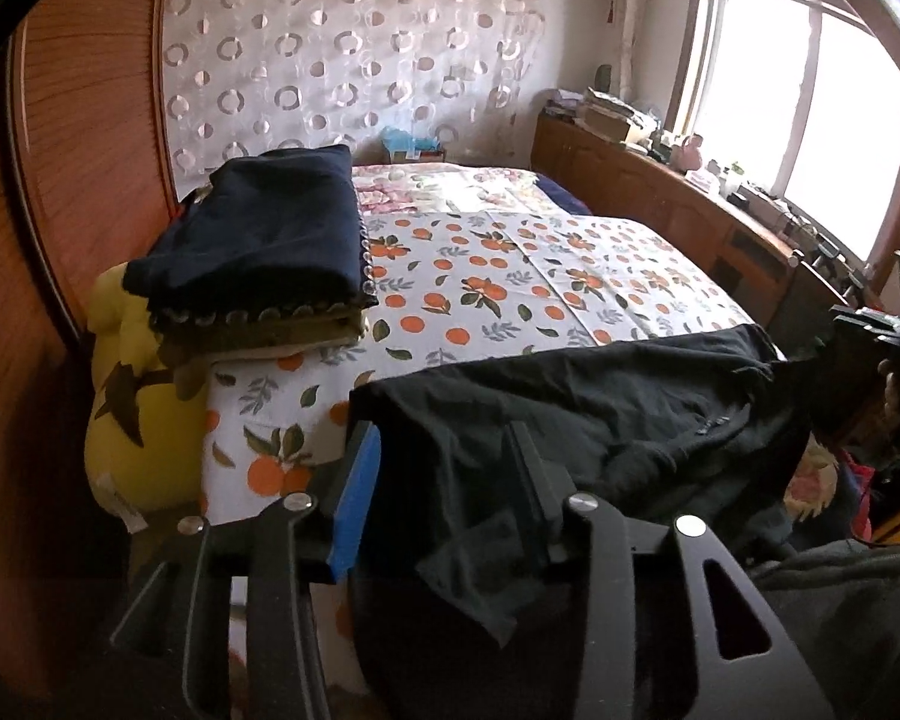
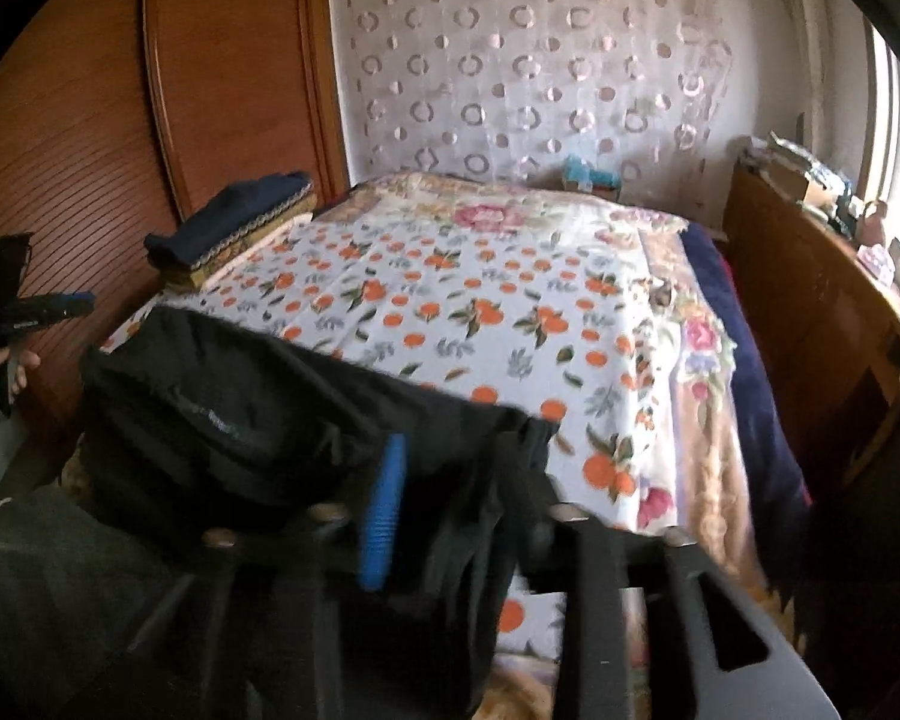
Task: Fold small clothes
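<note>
Item: black garment (image 1: 570, 420), its corners pinched in our left gripper (image 1: 444, 462) and right gripper (image 2: 450, 468), stretched between them. Beyond the fingertips we list the orange-print bedsheet (image 1: 510, 276); folded stack (image 1: 258, 252) lies ahead-left.

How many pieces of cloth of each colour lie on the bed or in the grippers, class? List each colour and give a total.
Black garment, held by both grippers: 1
Navy folded cloth, top of stack: 1
Olive folded cloth, under it: 1
Orange-print sheet: 1
Total: 4

garment (image 1: 570, 396) on bed (image 1: 510, 252), folded stack (image 1: 258, 240) behind-left
</note>
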The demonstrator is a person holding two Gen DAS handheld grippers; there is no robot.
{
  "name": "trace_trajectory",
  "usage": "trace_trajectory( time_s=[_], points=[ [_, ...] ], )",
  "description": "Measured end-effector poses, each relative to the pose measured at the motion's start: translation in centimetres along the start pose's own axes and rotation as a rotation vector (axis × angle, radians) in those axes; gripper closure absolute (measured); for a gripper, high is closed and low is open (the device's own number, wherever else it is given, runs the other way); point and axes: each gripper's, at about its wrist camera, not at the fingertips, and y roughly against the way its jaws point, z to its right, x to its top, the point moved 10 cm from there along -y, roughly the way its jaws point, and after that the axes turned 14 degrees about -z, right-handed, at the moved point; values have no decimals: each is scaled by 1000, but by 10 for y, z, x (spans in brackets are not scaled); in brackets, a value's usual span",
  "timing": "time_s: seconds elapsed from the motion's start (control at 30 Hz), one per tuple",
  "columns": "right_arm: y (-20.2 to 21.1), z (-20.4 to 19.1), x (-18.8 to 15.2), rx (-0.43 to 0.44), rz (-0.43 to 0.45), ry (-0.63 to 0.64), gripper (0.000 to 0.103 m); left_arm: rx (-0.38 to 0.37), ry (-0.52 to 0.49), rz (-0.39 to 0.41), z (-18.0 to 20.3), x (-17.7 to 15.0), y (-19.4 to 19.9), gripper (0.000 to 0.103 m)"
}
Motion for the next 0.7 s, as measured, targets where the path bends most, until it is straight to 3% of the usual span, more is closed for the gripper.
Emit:
trace_trajectory(
  time_s=[0.23, 0.43, 0.7],
  points=[
    [-25, 21, 21, -78, -18, -7, 55, 34, -7, -69, -15, 23, -41, 54],
    [-95, 24, 15, -43, -123, -47, 55, 41, -1, -146, -27, 26, -79, 53],
    [-140, 36, 17, -61, -193, -76, 55, 38, 35, -228, -37, 15, -110, 53]
  ],
)
